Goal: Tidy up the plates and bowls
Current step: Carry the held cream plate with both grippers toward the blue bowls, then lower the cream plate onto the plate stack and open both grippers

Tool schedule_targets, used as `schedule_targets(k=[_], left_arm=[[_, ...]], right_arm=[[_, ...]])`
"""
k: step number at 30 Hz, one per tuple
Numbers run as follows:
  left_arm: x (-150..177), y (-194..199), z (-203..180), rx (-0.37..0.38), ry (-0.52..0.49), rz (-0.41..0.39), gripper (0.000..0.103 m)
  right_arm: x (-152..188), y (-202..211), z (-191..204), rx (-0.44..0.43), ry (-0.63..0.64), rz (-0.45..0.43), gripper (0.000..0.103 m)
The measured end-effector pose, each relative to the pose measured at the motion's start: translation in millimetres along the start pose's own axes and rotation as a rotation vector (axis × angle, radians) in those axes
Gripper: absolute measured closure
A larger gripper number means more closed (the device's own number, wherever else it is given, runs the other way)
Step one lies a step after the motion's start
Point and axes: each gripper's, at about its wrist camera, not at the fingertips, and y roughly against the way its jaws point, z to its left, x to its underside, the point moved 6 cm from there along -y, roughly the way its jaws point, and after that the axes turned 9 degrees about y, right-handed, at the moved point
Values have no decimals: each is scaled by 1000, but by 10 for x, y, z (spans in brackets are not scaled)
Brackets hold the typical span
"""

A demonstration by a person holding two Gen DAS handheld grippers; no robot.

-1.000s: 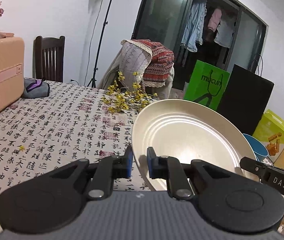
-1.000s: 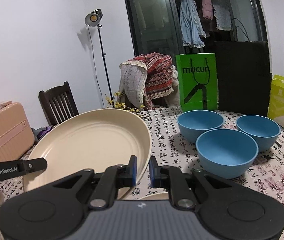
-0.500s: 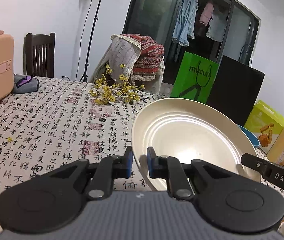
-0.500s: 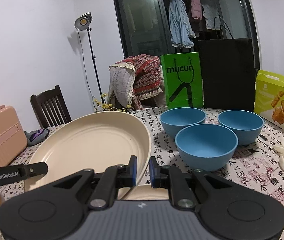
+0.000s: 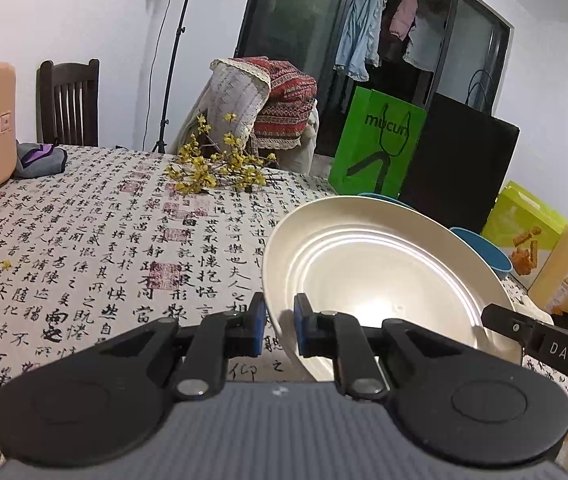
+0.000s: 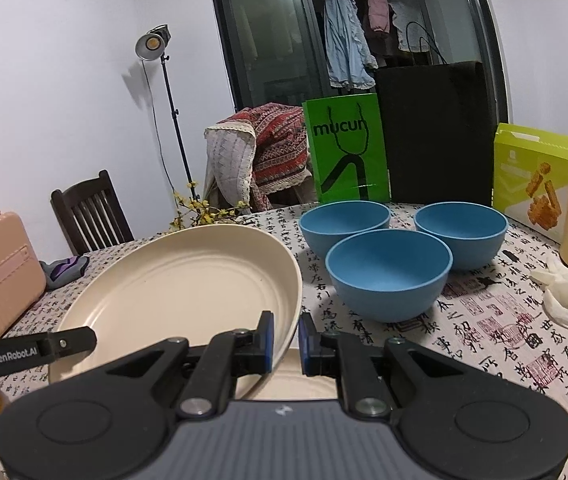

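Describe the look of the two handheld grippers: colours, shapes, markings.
Both match: a grey ribbed body, black linkage arms with round discs and silver pivot pins, blue pads on the fingers. Left gripper shows no marking in its own view; right gripper likewise. Side-on fingers read "DAS" and "GenRobot.AI".

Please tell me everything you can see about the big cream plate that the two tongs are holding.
The cream plate is round and wide, with a raised rim and faint rings in its well. It looks like matte plastic or a similar light material and is empty. It is held tilted above the patterned tablecloth. The left tongs pinch one edge of its rim, the right tongs the opposite edge. Three blue bowls stand apart from it.
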Motion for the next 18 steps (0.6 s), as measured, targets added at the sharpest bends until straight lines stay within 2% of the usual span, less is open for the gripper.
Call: schedule_targets(k=[18], left_arm=[[315, -153, -154, 15, -51, 53, 88]], right_arm=[[330, 7, -288, 18, -55, 27, 90]])
